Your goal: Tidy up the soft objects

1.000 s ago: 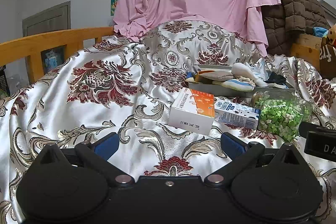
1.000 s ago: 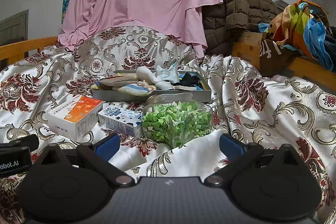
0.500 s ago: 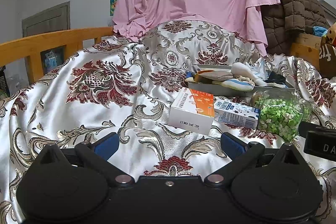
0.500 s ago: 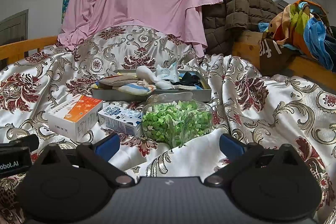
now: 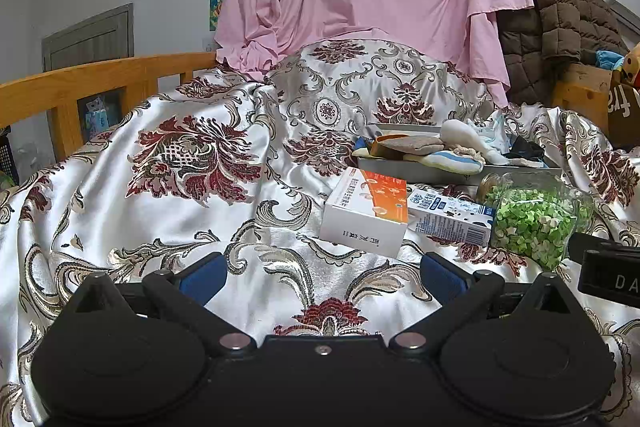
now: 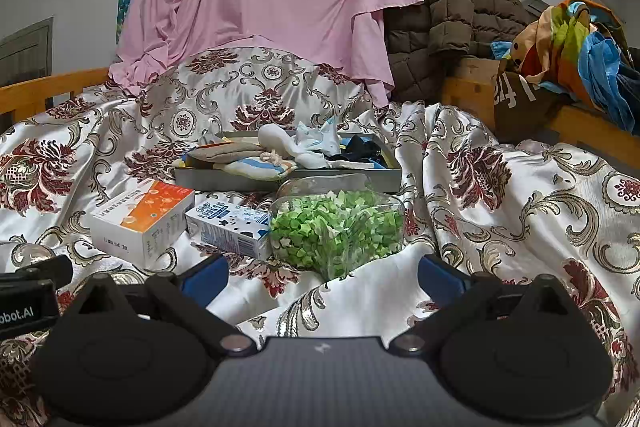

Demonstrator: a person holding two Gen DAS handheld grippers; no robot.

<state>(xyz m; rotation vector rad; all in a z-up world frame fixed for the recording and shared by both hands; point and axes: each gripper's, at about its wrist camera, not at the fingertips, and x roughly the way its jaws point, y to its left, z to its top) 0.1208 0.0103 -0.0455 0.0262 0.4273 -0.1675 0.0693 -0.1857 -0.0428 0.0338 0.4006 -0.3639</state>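
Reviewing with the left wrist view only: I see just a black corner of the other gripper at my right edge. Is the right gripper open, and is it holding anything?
Observer: The right gripper is open with nothing between its fingers; it faces the jar of green bits.
Operator: Any soft things beyond my right edge?
Observer: Yes, a heap of colourful cloth sits at the far right, beside the brown jacket, well apart from the grey tray.
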